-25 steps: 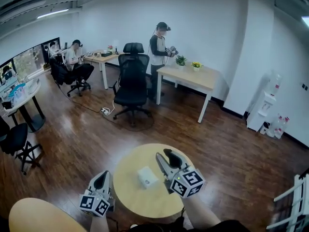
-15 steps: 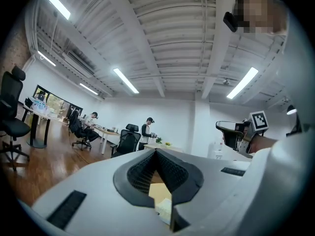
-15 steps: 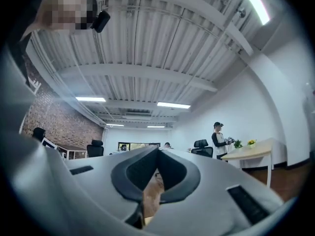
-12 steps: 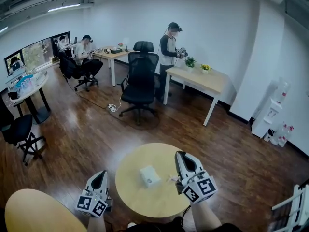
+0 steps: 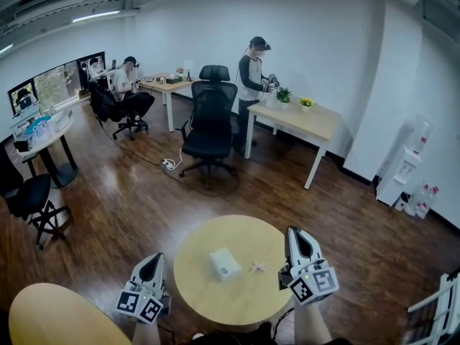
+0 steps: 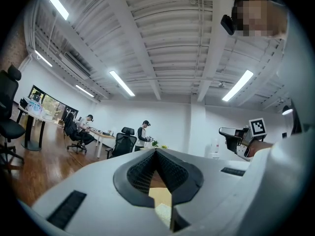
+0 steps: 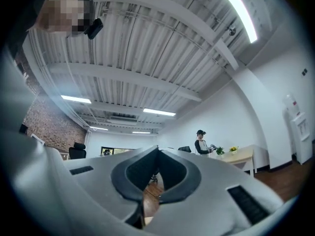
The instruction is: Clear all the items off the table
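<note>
Holding both grippers empty: left gripper point(image 5: 152, 261) off the worktop's point(image 5: 215, 304) near-left edge, right gripper point(image 5: 295, 233) at its right edge, fingers pressed together on each. Clearing isn't done, I judge: white box point(image 5: 225, 263) sits mid-worktop, small pale star-shaped bit point(image 5: 256, 267) near its right. Next needs fingers spread over one.

I'm getting a bright, even picture: long ceiling strip lights point(image 6: 121, 82) wash the white walls point(image 5: 323, 42) and leave a pale sheen on the wood floor point(image 5: 136, 210), while the round table point(image 5: 215, 300) reads flat and evenly lit. A little daylight comes from the window point(image 5: 50, 85) at far left. Shadows are soft; the plainest pools under the office chair point(image 5: 210, 121). In the right gripper view one strip flares white. Every view bows hard at the edges, and both gripper views fade to black corners with a soft near foreground.
</note>
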A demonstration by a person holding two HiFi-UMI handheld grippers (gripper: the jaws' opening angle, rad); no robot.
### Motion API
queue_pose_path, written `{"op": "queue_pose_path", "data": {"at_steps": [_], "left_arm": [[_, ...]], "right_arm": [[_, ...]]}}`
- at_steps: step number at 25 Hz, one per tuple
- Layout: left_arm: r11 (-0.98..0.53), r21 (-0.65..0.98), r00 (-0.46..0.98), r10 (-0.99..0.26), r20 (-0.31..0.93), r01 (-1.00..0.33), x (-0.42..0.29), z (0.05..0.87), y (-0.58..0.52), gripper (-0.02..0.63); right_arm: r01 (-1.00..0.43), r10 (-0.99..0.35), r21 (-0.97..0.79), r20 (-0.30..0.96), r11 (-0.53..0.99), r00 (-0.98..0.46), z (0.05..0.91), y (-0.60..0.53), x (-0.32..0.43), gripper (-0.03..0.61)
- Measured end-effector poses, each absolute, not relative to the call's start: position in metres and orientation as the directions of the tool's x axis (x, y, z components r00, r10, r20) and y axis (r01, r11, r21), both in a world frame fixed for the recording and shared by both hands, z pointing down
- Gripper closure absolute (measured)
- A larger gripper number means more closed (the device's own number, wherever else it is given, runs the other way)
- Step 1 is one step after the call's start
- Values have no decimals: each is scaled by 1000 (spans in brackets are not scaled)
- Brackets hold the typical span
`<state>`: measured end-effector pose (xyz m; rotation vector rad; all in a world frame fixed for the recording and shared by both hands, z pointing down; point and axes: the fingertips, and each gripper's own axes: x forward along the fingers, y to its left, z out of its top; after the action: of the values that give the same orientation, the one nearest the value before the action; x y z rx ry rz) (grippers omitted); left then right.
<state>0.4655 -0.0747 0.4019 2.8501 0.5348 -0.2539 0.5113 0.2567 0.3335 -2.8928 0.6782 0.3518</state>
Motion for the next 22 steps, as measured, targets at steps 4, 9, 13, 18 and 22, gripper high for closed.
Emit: {"op": "queue_pose_path", "data": {"at_steps": [4, 9, 13, 18, 22], "left_arm": [[-908, 193, 920, 333, -206, 372, 464, 402, -76, 621], [-910, 196, 923, 324, -209, 364, 460, 401, -79, 623], [-911, 203, 925, 317, -210, 358, 457, 404, -82, 623], [-906, 212, 924, 327, -198, 366, 460, 413, -74, 623], [-905, 216, 925, 330, -190, 367, 458, 415, -70, 623]], "right_arm": [[-451, -415, -96, -260, -887, 872, 338, 254, 510, 577], [-468, -434, -86, -255, -880, 864, 340, 243, 508, 577], [-478, -446, -92, -240, -874, 862, 345, 238, 510, 577], [-466, -440, -91, -216, -880, 872, 358, 242, 515, 577], [-454, -433, -90, -187, -886, 882, 370, 247, 514, 577]]}}
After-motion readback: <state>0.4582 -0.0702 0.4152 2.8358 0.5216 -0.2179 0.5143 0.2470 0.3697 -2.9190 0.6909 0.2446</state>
